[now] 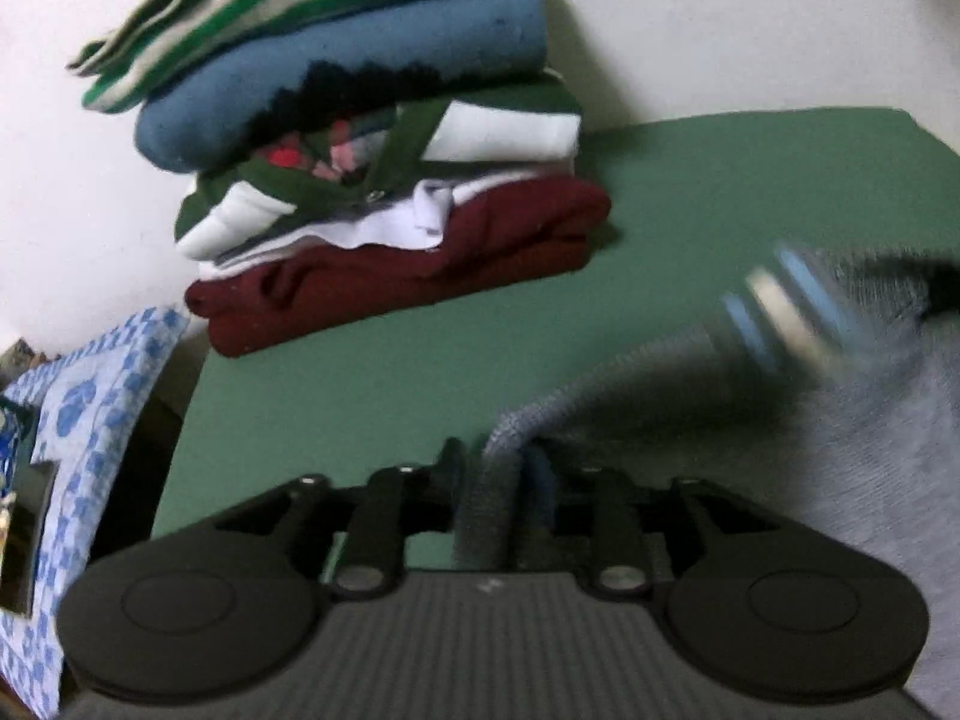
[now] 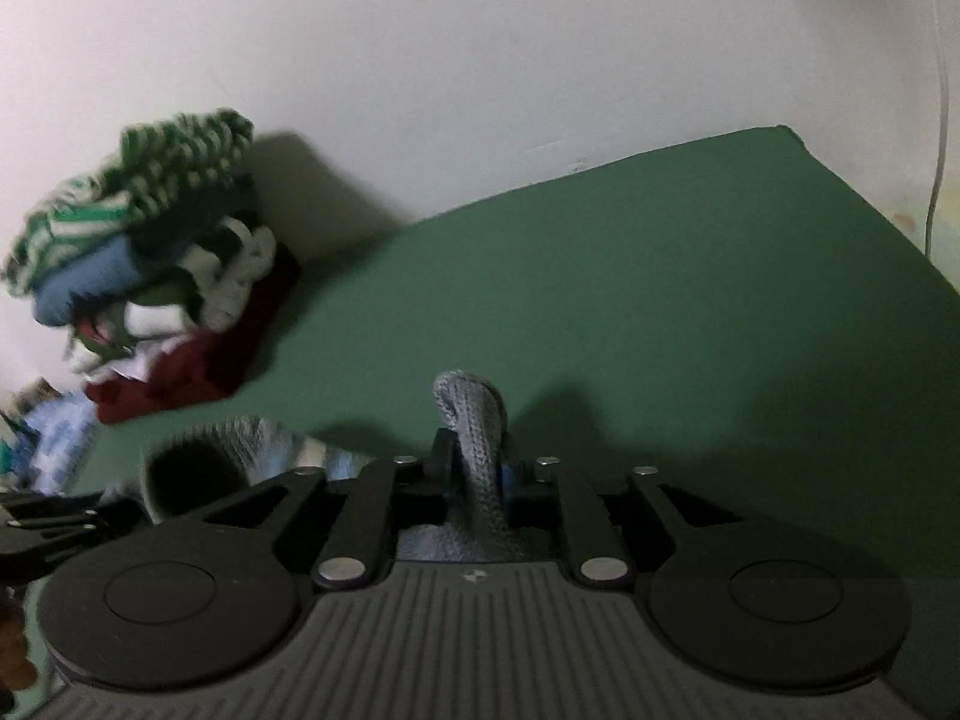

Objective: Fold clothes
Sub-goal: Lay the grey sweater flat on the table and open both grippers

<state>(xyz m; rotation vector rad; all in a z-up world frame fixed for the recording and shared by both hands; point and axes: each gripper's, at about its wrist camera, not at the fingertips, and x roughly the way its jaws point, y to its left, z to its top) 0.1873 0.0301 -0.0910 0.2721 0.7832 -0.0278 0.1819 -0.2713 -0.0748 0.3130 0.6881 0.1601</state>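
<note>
One grey knitted garment (image 1: 840, 420) lies on the green table (image 1: 690, 192), at the near right side in the left wrist view, and it carries a few light blue and white stripes that are blurred. Two hand-held grippers are in use. The left gripper (image 1: 498, 474) has a rolled grey edge of this garment between its two fingers; its jaws stand partly apart with the fabric between them, and I cannot tell if the pads press on it. The right gripper (image 2: 474, 462) also has a fold of the same grey knit standing up between its two fingers, and the jaws look close around it, but whether they really clamp it I cannot tell. At the far left of the table, against the white wall (image 2: 480, 60), stands one pile of folded clothes (image 1: 372, 138). I count about five pieces in it: one green and white striped piece on top, one blue, one dark green and white, one white, and one dark red at the bottom. Left of the table there is one blue and white patterned cloth (image 1: 90, 396).
</note>
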